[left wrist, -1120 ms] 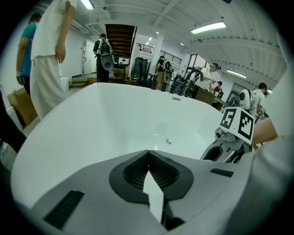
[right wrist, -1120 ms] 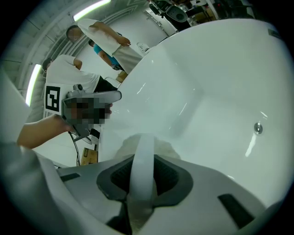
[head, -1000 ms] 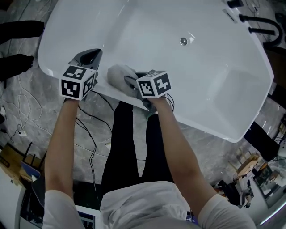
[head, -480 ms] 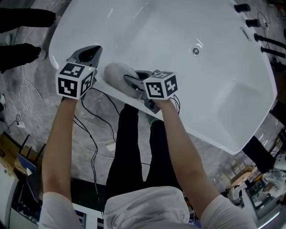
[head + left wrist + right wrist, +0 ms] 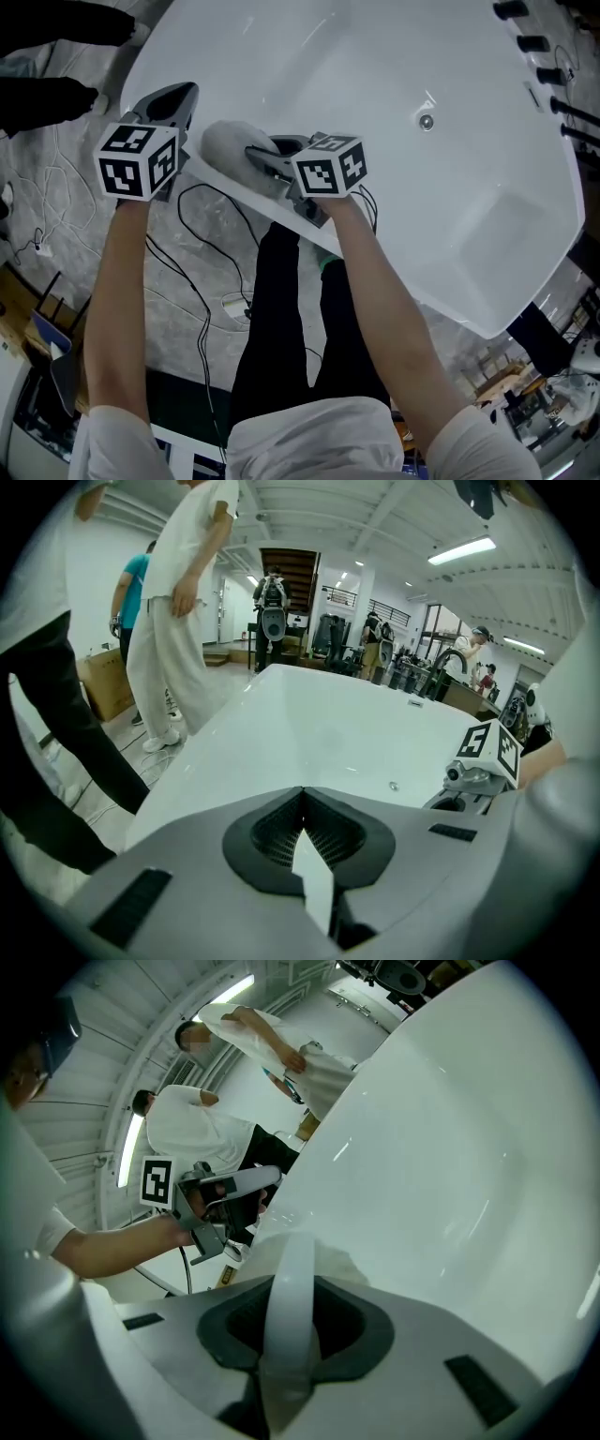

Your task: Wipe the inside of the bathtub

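Black trousers stood nearest beneath me, on a grey veined stone floor crossed by thin dark cables. My bare forearms reached forward from there to the near rim of the white bathtub.

My right gripper, grey plastic with a black-and-white marker cube, was clamped on a pale grey cloth. The cloth sat bunched into a soft rounded wad on the tub's near rim, just ahead of the jaw tips. In the right gripper view, a smooth pale strip of the cloth ran straight between the ribbed black jaw pads.

My left gripper hovered just beside the cloth, to its left, at the rim's curved end. Its jaws were pressed together on nothing, as the left gripper view showed.

Beyond them the tub opened out, glossy, smooth and oval, with sloping walls. A small round metal drain sat in its floor, well apart from both grippers. Black fittings lined the far end. In the left gripper view, a person in loose white clothes stood past the tub.
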`<action>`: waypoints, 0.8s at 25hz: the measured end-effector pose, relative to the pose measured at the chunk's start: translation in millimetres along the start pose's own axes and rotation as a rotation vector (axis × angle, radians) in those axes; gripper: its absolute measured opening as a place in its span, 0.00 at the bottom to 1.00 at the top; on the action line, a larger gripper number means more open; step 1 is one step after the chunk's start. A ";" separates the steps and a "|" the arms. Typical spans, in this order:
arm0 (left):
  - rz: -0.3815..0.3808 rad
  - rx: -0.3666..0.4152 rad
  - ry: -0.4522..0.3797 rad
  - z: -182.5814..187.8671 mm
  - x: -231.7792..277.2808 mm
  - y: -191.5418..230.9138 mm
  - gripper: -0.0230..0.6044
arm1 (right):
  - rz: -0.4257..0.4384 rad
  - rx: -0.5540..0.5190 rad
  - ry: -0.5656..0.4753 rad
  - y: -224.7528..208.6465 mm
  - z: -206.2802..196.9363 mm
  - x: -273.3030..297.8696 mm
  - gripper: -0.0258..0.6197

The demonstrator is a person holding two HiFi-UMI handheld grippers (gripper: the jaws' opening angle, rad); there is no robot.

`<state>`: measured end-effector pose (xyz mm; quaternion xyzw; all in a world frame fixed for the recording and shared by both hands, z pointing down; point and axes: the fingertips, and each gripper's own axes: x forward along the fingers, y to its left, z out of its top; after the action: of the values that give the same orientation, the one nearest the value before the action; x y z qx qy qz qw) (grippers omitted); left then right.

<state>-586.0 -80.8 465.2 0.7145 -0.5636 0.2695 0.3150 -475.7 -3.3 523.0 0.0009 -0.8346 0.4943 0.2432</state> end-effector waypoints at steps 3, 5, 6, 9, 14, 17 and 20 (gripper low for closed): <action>0.031 -0.011 -0.020 2.8 -5.1 17.1 0.04 | 0.017 -0.008 -0.007 3.1 9.8 13.4 0.19; 0.050 -0.018 -0.029 4.2 -8.5 28.6 0.04 | 0.028 -0.013 -0.011 5.1 15.5 21.6 0.19; 0.058 -0.024 -0.032 4.6 -9.8 34.3 0.04 | 0.032 -0.016 -0.013 6.2 18.7 25.6 0.19; 0.078 -0.047 -0.042 3.9 -13.6 49.8 0.04 | 0.041 -0.029 -0.017 9.4 27.9 37.6 0.19; 0.122 -0.069 -0.059 3.8 -26.9 76.1 0.04 | 0.057 -0.043 -0.014 15.1 42.6 57.2 0.19; 0.144 -0.078 -0.069 4.2 -36.3 90.0 0.04 | 0.059 -0.044 -0.013 17.1 50.8 70.0 0.19; 0.155 -0.079 -0.069 4.2 -41.4 98.4 0.04 | 0.054 -0.045 -0.012 18.1 59.4 83.4 0.19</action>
<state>-690.8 -74.1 446.2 0.6647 -0.6380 0.2458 0.3012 -577.6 -23.1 518.7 -0.0242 -0.8467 0.4817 0.2246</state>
